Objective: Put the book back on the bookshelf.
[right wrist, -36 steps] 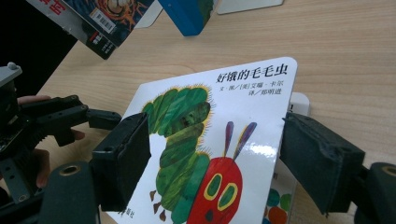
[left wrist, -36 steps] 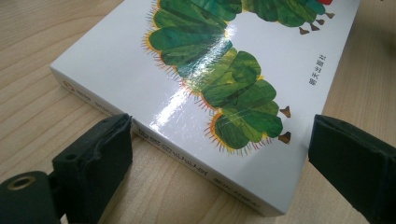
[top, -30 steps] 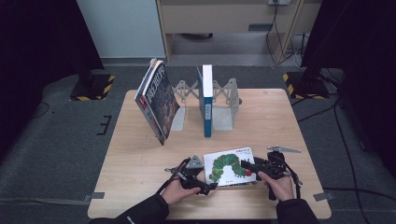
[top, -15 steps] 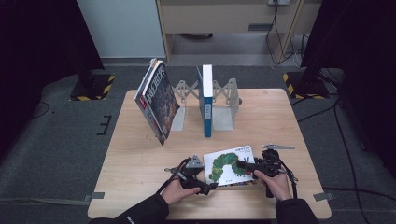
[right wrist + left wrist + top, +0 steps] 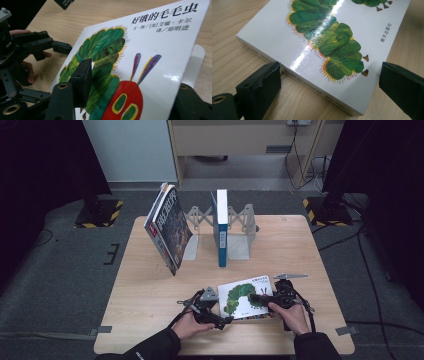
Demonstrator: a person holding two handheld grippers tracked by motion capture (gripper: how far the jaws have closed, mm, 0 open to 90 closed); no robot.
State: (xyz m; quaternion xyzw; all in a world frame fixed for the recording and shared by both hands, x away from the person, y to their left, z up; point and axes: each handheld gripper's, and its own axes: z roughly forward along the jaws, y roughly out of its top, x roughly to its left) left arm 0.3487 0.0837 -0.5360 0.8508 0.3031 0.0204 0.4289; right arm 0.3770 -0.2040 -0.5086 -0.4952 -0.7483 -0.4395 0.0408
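The white glossy caterpillar picture book [image 5: 246,296], near the table's [image 5: 150,285] front edge, is being clamped by the right gripper [image 5: 264,298], whose jaws have just been closing on its cover; the left gripper [image 5: 224,316] is held open beside the spine. The glossy cover could slip out if lifted by one edge.

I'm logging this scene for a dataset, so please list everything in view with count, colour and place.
Caterpillar picture book: one, white cover with green caterpillar, flat at the table's near edge.
Dark-covered book: one, leaning at the rack's left end.
Blue-and-white book: one, upright in the rack.
Expandable book rack: one, grey metal, far middle of the table.
Wooden table: one, light wood.
Left gripper: black, jaws open, astride the picture book's corner.
Right gripper: black, jaws have just been closing, one above and one below the picture book's raised edge.
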